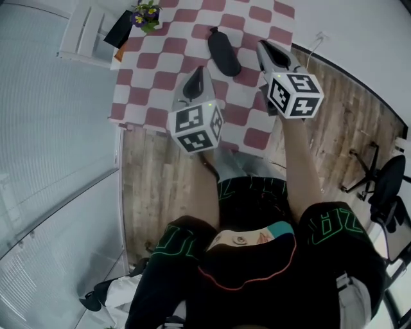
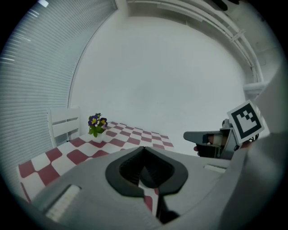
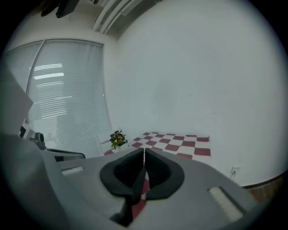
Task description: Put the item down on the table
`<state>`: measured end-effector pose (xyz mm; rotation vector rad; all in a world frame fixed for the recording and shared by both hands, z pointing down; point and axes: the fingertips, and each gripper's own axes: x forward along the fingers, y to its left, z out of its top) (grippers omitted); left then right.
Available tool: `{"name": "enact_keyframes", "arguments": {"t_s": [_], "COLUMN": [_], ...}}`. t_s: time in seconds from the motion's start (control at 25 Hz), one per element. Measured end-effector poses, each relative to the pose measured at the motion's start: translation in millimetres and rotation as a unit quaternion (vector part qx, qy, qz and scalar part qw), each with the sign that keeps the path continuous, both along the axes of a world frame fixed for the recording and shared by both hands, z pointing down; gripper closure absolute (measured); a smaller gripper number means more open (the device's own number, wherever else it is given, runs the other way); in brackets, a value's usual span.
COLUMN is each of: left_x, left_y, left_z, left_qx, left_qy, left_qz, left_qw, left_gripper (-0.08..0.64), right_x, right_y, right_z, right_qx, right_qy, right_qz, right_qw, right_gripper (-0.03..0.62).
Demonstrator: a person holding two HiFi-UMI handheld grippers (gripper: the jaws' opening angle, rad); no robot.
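A black oblong item lies on the red-and-white checked table, between my two grippers and apart from both. The left gripper hovers over the table's near part, to the item's lower left. Its jaws are shut with nothing between them. To the item's right, the right gripper hangs over the table's right side, also shut and empty. Neither gripper view shows the item; each gripper's own body blocks it.
A small pot of purple and yellow flowers stands at the table's far left corner, with a dark flat thing beside it. A white chair stands beyond that corner. A black office chair is on the wooden floor at right.
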<state>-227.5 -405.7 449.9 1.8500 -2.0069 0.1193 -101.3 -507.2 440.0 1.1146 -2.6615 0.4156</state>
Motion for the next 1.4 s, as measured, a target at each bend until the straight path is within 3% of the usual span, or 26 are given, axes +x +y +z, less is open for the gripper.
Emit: {"name": "enact_keyframes", "arguments": {"t_s": [0.48, 0.8, 1.12, 1.4], "left_x": [35, 42, 47, 47], "left_y": [13, 11, 10, 9], "left_z": [-72, -117, -146, -146], "left_qx": [0.068, 0.111, 0.135, 0.133], "left_qy": [-0.069, -0.102, -0.118, -0.123], "left_qz": [-0.037, -0.043, -0.043, -0.038], "left_qw": [0.9946, 0.9877, 0.9828, 0.9827], "left_gripper": [0.551, 0.551, 0.551, 0.551], "right_x": [70, 94, 103, 103], "right_y": [27, 23, 19, 20], "right_z": [-93, -120, -142, -142], "right_qx": [0.091, 0.147, 0.172, 0.175], "right_qy": [-0.103, -0.06, -0.071, -0.073], "right_qz": [-0.038, -0.033, -0.033, -0.03], "right_qw": [0.99, 0.987, 0.982, 0.981], "right_gripper": [0.589, 0.589, 0.589, 0.589]}}
